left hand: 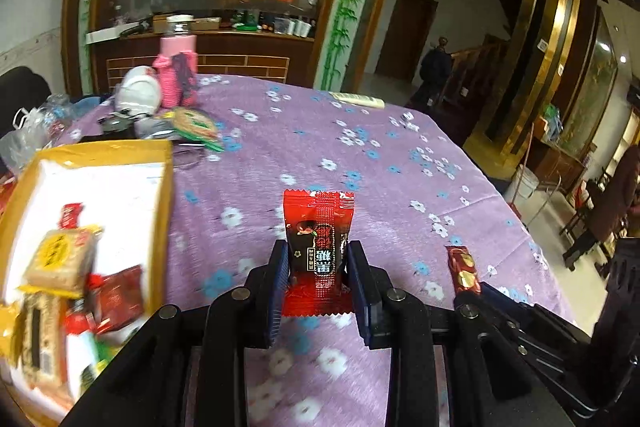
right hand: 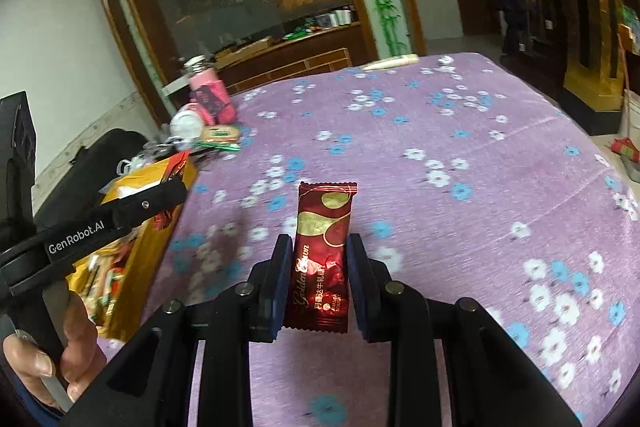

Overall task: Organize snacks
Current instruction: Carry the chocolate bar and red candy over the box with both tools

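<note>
My left gripper (left hand: 318, 259) is shut on a red and black snack packet (left hand: 318, 227) and holds it above the purple flowered tablecloth (left hand: 360, 163). My right gripper (right hand: 320, 255) is shut on a dark red and gold candy bar (right hand: 322, 251); the bar also shows in the left wrist view (left hand: 463, 271) at the right. A yellow box (left hand: 166, 187) with several wrapped snacks (left hand: 60, 259) in it sits at the left, close beside the left gripper. In the right wrist view the box (right hand: 160, 247) lies at the left, partly hidden by the left gripper's frame.
At the table's far left stand a pink bottle (left hand: 178, 67), a white round object (left hand: 138, 93), a green and yellow packet (left hand: 196, 125) and plastic bags (left hand: 28, 131). A pale flat object (left hand: 358, 99) lies at the far edge. The table edge drops off at the right.
</note>
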The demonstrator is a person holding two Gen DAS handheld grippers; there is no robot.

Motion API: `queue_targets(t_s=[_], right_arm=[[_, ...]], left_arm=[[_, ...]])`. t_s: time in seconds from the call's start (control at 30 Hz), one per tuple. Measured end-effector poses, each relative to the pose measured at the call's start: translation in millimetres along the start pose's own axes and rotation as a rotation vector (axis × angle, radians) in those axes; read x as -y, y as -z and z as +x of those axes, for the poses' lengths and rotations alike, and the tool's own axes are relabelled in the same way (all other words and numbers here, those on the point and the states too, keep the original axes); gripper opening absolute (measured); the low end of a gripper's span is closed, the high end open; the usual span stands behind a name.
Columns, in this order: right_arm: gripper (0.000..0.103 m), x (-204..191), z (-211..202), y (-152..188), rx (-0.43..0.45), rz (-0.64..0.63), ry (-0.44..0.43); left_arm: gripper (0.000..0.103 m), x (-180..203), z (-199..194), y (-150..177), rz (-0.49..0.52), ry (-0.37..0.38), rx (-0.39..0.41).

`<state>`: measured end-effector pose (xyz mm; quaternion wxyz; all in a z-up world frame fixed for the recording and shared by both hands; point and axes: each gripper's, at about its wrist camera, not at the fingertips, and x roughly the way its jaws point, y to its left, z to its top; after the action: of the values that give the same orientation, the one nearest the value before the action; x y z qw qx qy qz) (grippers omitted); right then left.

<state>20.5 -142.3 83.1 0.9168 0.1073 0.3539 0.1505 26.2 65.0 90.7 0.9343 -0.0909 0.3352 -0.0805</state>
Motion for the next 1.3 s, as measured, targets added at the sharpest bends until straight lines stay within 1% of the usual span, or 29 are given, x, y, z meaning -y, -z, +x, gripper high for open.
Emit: queue_targets(t_s=[0.17,0.33,0.53,0.7,0.8,1.0,1.07,1.13,1.2,1.27,1.3], right_arm=[[0.026,-37,5,6,-0.017,-0.049,-0.075],[0.026,-70,6,8,-0.032,-0.102,-0.129],[0.026,-107,13,13,-0.067,-0.136,-0.208],[0.027,-144,19,25,-0.104,-0.193,-0.268],[0.027,-165,23,34,-0.124,-0.237,-0.295],[0.027,-198,30,46,-0.139,-0.322,-0.334],[0.027,-205,32,49,-0.147,-0.338,-0.337],[0.027,-210,39,52,-0.158,-0.356,-0.332],[0.027,-214,44,53,-0.168,-0.362,-0.332],[0.027,-218,50,54,-0.173,-0.366,-0.330],[0.027,-221,51,54,-0.173,-0.369,-0.329]], left_arm=[[0.030,-38,-33,2,-0.045,-0.041,0.039],[0.030,-93,-62,3,-0.116,-0.118,0.072],[0.030,-159,-81,17,-0.210,-0.211,0.079],[0.030,-193,-82,35,-0.239,-0.304,0.076],[0.030,-201,-78,46,-0.251,-0.319,0.067],[0.031,-199,-74,58,-0.233,-0.367,0.106],[0.031,-196,-71,60,-0.209,-0.391,0.121],[0.031,-192,-70,62,-0.180,-0.443,0.144],[0.031,-190,-70,62,-0.167,-0.454,0.158],[0.031,-187,-73,62,-0.149,-0.495,0.184],[0.031,-187,-74,62,-0.141,-0.498,0.191]])
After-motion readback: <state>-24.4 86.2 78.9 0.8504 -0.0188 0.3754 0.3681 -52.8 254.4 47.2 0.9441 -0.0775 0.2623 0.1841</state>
